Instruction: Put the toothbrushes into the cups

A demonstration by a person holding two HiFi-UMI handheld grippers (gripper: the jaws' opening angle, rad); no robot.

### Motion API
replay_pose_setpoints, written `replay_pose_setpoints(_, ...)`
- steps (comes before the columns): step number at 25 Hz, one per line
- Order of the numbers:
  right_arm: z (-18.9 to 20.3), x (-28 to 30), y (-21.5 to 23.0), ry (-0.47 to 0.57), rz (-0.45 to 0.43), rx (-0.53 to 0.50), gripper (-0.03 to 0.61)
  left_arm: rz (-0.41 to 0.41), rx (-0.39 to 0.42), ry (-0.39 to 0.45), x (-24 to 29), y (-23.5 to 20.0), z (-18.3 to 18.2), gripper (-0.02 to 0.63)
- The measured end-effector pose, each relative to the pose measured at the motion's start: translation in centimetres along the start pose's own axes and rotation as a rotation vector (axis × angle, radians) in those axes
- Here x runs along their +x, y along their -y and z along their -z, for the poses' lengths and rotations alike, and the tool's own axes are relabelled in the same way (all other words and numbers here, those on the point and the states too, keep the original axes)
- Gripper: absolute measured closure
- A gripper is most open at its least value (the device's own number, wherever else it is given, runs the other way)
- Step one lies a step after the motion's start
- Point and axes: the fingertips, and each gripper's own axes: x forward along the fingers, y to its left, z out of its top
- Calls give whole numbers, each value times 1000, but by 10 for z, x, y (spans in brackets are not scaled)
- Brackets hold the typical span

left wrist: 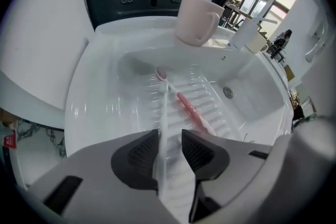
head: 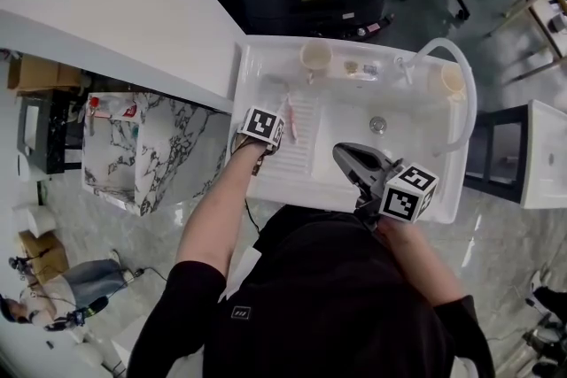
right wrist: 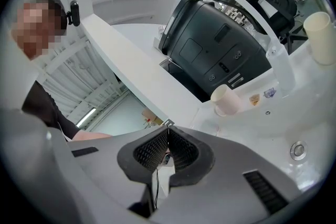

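Your left forearm (head: 221, 208) is bare and reaches forward. It tips the left gripper (left wrist: 169, 134) steeply down over the ribbed drainboard (left wrist: 131, 107) of the sink (head: 443, 208). Its jaws stand spread. The white brush (left wrist: 163, 107) lies on the ribs with its handle running back between them, close along the left pad and with a clear gap to the right one, so nothing pinches it. The brush head points away from you, straight ahead of the jaws. The pink brush (left wrist: 191, 110) lies just right of it, slanting off ahead of the right jaw.

The pink cup (left wrist: 197, 18) stands upright on the back ledge, beyond the jaws and a little right, well apart from both brushes.

Your right hand keeps the right gripper (right wrist: 168, 131) close to your body, nearly level, over the near side of the basin. Its jaws are pressed together with nothing between them. From that tool the pink cup sits ahead and right, and the cream cup (right wrist: 321, 36) stands far off to its right.

Each cube (head: 262, 125) carries black-and-white square markers. Two small stickers (right wrist: 261, 96) sit on the ledge just right of the pink cup, too small to read. The logo (head: 240, 312) on your black shirt is also illegible.
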Motion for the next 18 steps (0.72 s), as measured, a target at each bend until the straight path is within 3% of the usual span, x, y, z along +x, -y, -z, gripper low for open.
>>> replay_pose_setpoints(4, -2, 1, -2, 13, -20, 5, 551, -60, 61, 2, 4, -6, 1, 557)
replay_pose_setpoints(10, -10, -2, -3, 3, -1, 5, 551, -67, -1, 66, -1, -12, 2, 560)
replay_pose_setpoints(18, -23, -2, -8, 8, -20, -10, 551, -41, -78, 242, -50, -8, -13, 560)
